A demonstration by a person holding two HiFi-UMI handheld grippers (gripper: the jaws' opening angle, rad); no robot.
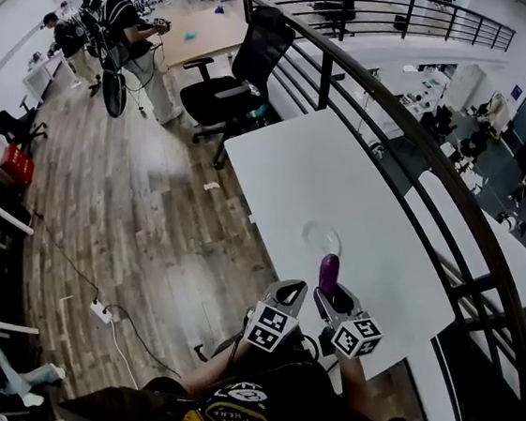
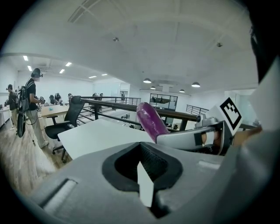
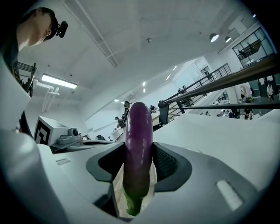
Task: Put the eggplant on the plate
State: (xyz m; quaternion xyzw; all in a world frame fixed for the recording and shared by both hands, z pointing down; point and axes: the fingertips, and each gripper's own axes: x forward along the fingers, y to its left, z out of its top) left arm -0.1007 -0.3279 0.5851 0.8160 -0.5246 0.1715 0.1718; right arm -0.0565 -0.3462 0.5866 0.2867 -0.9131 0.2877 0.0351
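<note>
Eggplant update: the glossy purple eggplant (image 3: 138, 148) is pinched between the jaws of the right gripper (image 3: 139, 181). Its green stem end sits down in the jaws and the smooth rounded tip pokes straight out along them. In the head view it points forward over the near end of the plain white rectangular table (image 1: 342, 176), with the tip just short of the clear round glass plate (image 1: 320, 235). So it's near the plate, not on it.

The left gripper (image 2: 144, 181) has its jaws pressed together with nothing between them. It hangs just beside the right one, on its left. The person holds both low and close to the torso by the table's near edge, black-and-white marker cubes facing up.

Around that there's a dark curved metal railing (image 1: 421, 147) along the table's right side. A black mesh office chair (image 1: 235, 79) stands at the far end, wood-plank flooring (image 1: 131, 209) runs to the left, and a couple of people (image 1: 124, 19) stand well back.
</note>
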